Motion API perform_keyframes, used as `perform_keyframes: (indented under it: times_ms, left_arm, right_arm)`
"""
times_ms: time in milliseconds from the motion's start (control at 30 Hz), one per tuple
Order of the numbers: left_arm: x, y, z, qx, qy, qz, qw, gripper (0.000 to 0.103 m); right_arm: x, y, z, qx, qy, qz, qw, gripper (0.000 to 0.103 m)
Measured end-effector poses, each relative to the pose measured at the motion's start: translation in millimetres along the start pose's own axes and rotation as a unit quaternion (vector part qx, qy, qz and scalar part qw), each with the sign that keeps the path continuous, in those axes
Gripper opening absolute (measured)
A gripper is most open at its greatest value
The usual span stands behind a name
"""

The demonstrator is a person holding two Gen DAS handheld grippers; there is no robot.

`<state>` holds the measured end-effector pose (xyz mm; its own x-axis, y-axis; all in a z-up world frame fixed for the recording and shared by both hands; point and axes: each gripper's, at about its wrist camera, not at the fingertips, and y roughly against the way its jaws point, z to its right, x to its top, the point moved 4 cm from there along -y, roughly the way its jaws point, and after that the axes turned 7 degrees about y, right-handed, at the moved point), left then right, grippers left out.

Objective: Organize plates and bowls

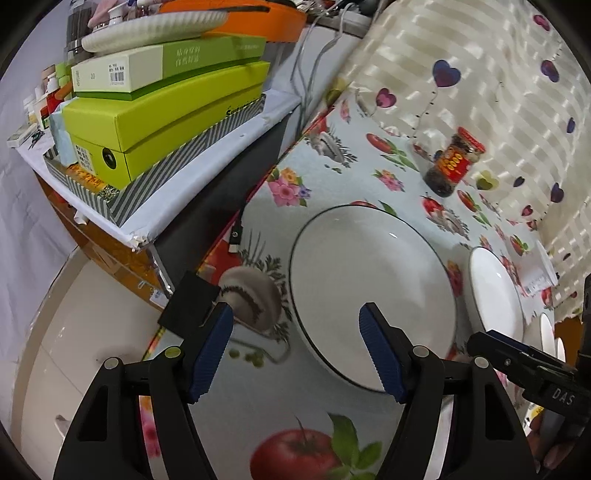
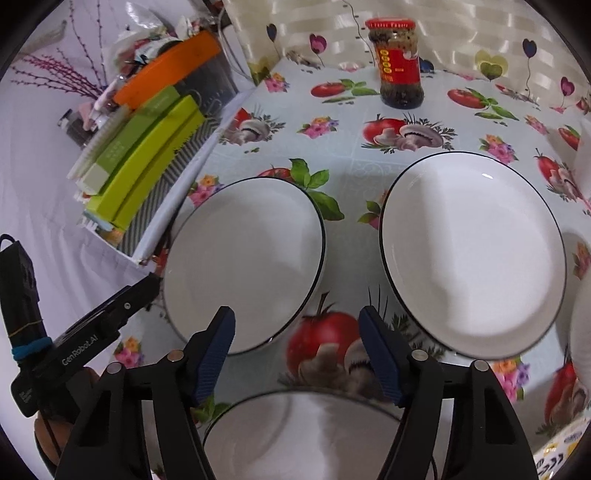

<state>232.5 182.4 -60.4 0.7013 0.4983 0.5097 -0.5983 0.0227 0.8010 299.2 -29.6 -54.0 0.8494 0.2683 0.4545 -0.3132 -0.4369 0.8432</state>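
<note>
The table (image 2: 354,173) is crowded. Two white plates with dark rims lie side by side, the left plate (image 2: 243,266) and the right plate (image 2: 472,254), with a thin strip of bare cloth between them. A third dish (image 2: 303,435) sits close in front, just under the right gripper (image 2: 296,350), whose open jaws have nothing between them. Behind the plates the cloth is free up to a jar (image 2: 400,62) that stands near the curtain (image 2: 461,26). On the left a shelf with stacked boxes (image 1: 166,110) sticks out beside the table and blocks that side. The left gripper (image 1: 295,350) hangs open over the near rim of the left plate.
</note>
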Motion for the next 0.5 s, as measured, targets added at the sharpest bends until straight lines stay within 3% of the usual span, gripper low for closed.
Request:
perform_keyframes:
  times_ms: [200,333,500]
  left_arm:
    - [2.5,-24.5,-5.9,-0.011,0.002,-0.032,0.9994,0.050]
    - [0.3,-30.5,-6.5,-0.016,-0.001,-0.039,0.9991,0.049]
    - [2.6,-35.7,-5.7,-0.017,-0.008,-0.044,0.9988,0.039]
  right_arm:
    - [7.3,-20.0,10.4,-0.005,-0.010,-0.017,1.000,0.062]
    - [9.5,-31.4,12.3,-0.004,-0.007,-0.029,1.000,0.048]
    - [10.5,-40.5,14.0,-0.003,-0.009,-0.037,0.999,0.046]
